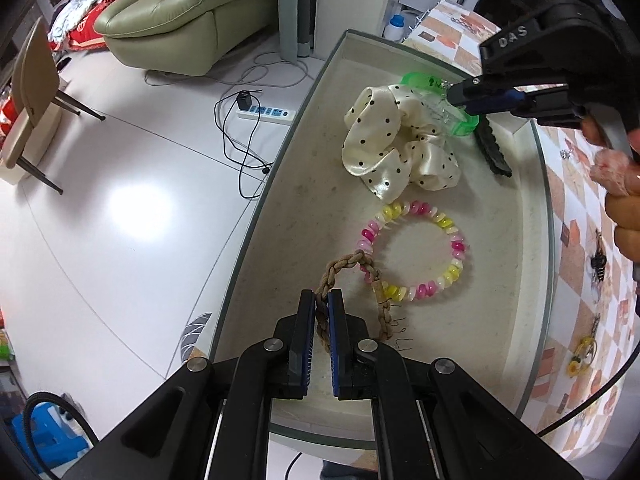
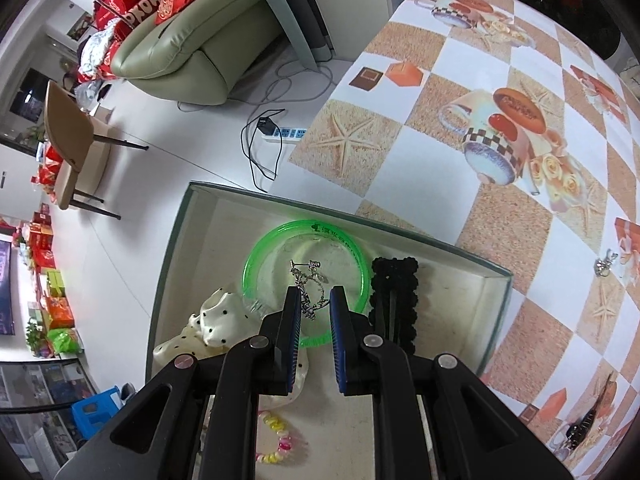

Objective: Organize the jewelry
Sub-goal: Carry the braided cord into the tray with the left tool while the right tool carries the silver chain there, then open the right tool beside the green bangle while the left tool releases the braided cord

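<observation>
Pinching a braided rope bracelet (image 1: 352,276), the left gripper (image 1: 322,300) has its jaws clamped on one side of the loop, low over the near end of a shallow cream tray (image 1: 280,216). Just beyond, a pink, yellow and white bead bracelet (image 1: 416,250) lies flat on the tray floor, its edge touching the rope. Farther along sit a cream polka-dot scrunchie (image 1: 390,140), a green bangle (image 1: 464,126) and a black hair clip (image 1: 494,152).

The right gripper (image 2: 315,300) points down over the bangle with its jaws nearly together; a silver chain earring (image 2: 308,288) hangs between them, though whether the pads press on it cannot be told. A hand (image 1: 618,184) holds that gripper's handle. The tray rests on a worktop (image 2: 460,152) covered with a checkered starfish-and-cup cloth, where more small jewelry (image 2: 604,266) lies loose.
</observation>
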`<state>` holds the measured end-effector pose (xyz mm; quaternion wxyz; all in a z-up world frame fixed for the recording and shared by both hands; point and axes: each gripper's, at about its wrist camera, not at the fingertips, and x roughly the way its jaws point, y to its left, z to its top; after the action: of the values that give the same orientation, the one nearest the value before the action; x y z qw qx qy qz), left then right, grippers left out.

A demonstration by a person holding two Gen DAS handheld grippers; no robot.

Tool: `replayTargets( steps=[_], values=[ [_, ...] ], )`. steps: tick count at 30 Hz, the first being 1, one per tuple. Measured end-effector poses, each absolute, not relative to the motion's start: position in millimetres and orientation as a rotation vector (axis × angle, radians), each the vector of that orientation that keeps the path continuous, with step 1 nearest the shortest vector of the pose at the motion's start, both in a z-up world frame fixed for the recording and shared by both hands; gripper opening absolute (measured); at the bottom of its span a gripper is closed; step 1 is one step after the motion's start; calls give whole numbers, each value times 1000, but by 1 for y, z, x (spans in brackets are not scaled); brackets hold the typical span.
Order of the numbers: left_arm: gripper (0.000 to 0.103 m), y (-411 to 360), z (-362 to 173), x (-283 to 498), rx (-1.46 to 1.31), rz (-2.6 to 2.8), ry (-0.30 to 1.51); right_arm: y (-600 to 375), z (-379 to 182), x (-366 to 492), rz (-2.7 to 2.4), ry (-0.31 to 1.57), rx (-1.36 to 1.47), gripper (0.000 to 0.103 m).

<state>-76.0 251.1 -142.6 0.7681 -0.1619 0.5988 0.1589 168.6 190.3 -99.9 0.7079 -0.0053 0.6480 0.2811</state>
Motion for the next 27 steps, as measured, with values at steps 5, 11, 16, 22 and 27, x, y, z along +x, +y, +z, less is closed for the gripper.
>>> replayTargets(
  steps=[5,11,16,22,27],
  values=[
    [11,249,-140,-75,-323,362,1304,193,-106,171,616,1450,-23,17],
    [11,246,-138,-72,-298,368,1311,192,-105,171,624,1449,-14,43],
    [12,241,-138,-70,-285,365,1315,182,-92,169,634,1433,14,43],
    [12,236,-134,-68,-273,352,1312,158,-72,154,645,1409,50,44],
    [12,231,-128,-67,-249,348,1311,128,-63,137,634,1416,92,44]
  ],
)
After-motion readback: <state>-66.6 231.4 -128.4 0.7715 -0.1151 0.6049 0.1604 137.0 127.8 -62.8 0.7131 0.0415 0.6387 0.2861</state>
